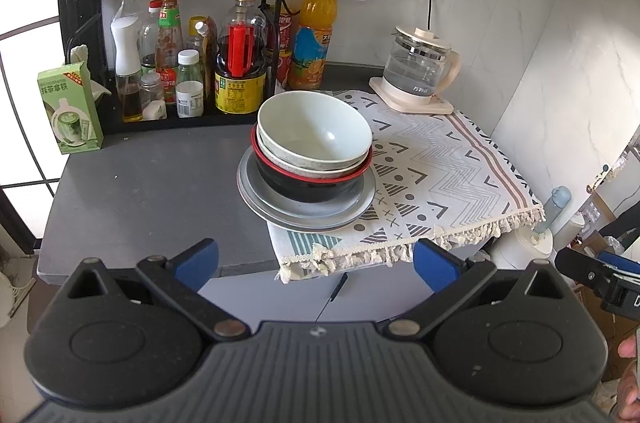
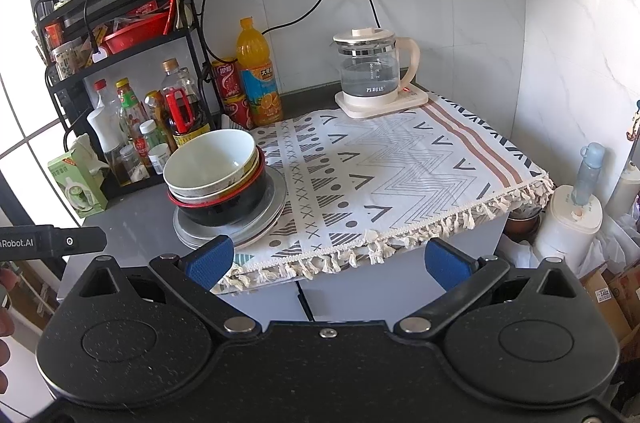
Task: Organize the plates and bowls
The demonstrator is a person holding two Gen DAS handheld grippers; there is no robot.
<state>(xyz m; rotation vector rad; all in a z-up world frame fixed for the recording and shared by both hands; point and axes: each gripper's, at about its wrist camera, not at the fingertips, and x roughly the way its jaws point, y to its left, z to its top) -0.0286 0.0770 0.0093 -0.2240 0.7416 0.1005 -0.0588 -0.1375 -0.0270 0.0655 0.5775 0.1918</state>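
Observation:
A stack of dishes stands at the seam of the grey counter and the patterned cloth. A pale green bowl [image 1: 316, 131] sits on top, nested in a speckled bowl [image 1: 304, 165] and a black bowl with a red rim [image 1: 308, 187], on grey plates [image 1: 308, 213]. The stack also shows in the right wrist view, with the top bowl [image 2: 212, 159] above the plates [image 2: 256, 223]. My left gripper [image 1: 316, 259] is open and empty, short of the counter's front edge. My right gripper [image 2: 328, 259] is open and empty, in front of the cloth's fringe.
A black rack with sauce bottles [image 1: 240, 63] stands at the back left beside an orange drink bottle [image 1: 314, 35]. A green box [image 1: 70, 107] stands on the counter [image 1: 152, 191]. A glass kettle [image 2: 372, 71] stands on the patterned cloth [image 2: 400, 167]. White wall at right.

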